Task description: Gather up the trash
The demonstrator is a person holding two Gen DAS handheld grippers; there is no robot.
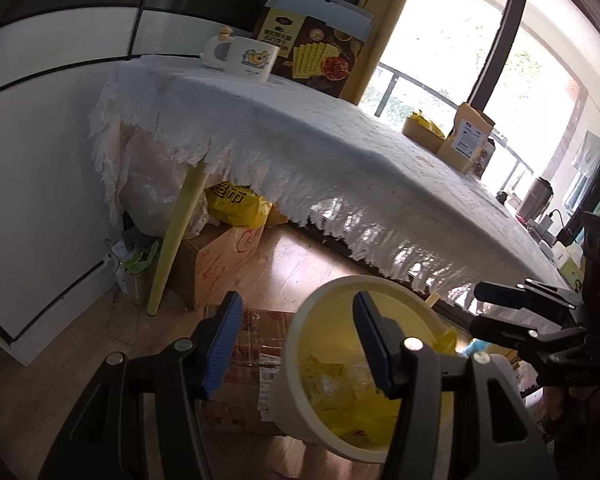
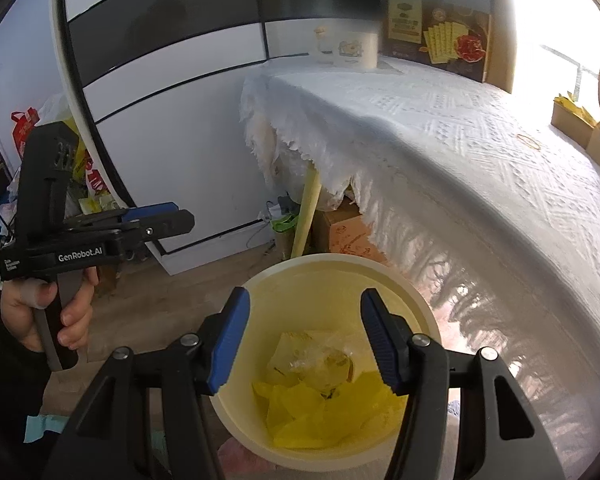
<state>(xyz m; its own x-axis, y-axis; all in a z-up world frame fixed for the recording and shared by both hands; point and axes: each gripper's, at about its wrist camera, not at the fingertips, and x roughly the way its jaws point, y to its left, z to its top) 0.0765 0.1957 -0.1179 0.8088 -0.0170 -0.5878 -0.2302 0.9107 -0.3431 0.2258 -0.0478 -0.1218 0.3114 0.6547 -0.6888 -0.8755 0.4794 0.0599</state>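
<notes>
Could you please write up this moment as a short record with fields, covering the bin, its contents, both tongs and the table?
bin: cream round bin on the floor beside the table
contents: yellow plastic wrappers and a clear crumpled piece
right tongs: open over the bin's mouth, nothing between the pads
left tongs: open, astride the bin's near rim, not pressing it
table: white fringed cloth; mug and cracker box at the far end

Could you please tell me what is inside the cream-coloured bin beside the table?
The bin holds crumpled yellow plastic wrappers and a clear, scrunched wrapper on top. Whatever lies beneath them is covered.
</notes>
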